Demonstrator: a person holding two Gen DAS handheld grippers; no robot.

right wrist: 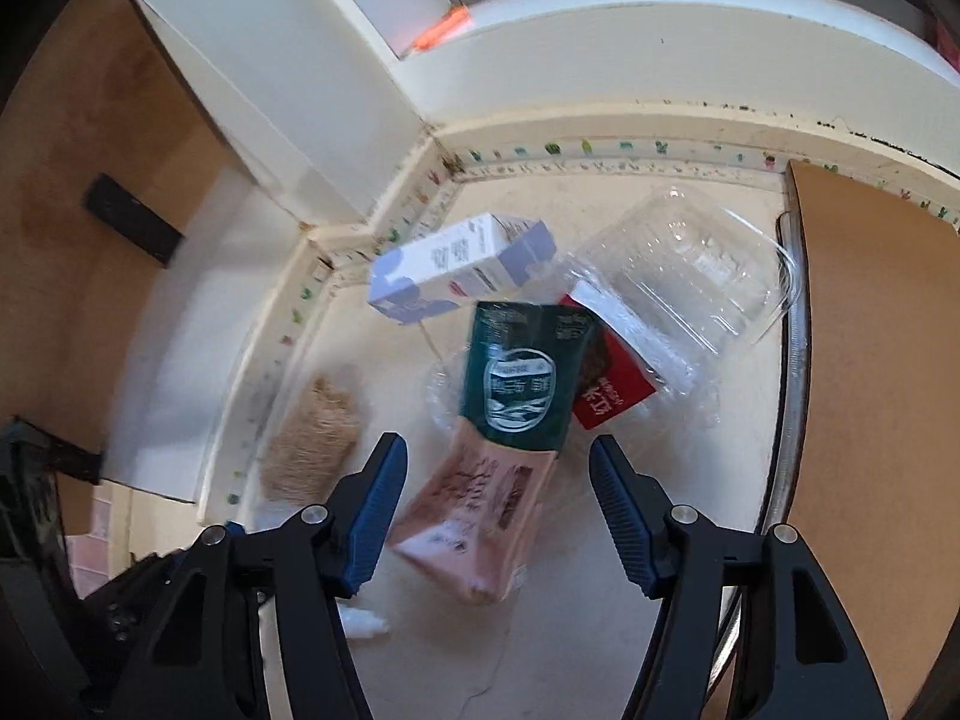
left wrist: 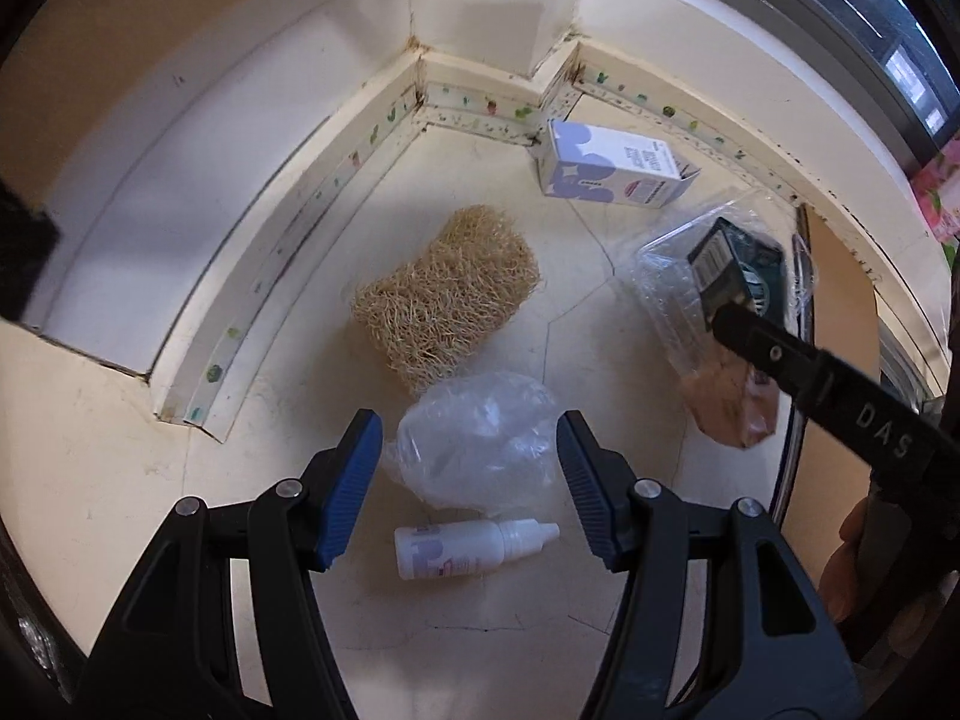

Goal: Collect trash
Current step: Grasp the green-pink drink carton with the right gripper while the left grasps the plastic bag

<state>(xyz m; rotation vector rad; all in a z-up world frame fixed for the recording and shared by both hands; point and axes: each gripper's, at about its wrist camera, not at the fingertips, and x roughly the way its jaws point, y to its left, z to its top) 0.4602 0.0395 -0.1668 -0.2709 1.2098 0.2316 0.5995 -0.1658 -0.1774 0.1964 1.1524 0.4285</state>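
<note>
on the pale tiled floor (left wrist: 288,540) by the wall corner there's a scatter of trash. the left gripper (left wrist: 470,483) hangs over a crumpled clear plastic bag (left wrist: 474,444), jaws apart and not pinching it, with a small white dropper bottle (left wrist: 474,546) just below and a tan fibrous loofah pad (left wrist: 447,294) beyond. the right gripper (right wrist: 498,516) is also spread wide above a pink packet (right wrist: 474,516), probably not touching, blurry though. a dark green carton (right wrist: 519,372), red box (right wrist: 612,384), clear clamshell (right wrist: 696,258) and purple-white carton (right wrist: 456,267) lie close together.

Litter crowds floor (left wrist: 492,648); bare tile nearest camera.
</note>
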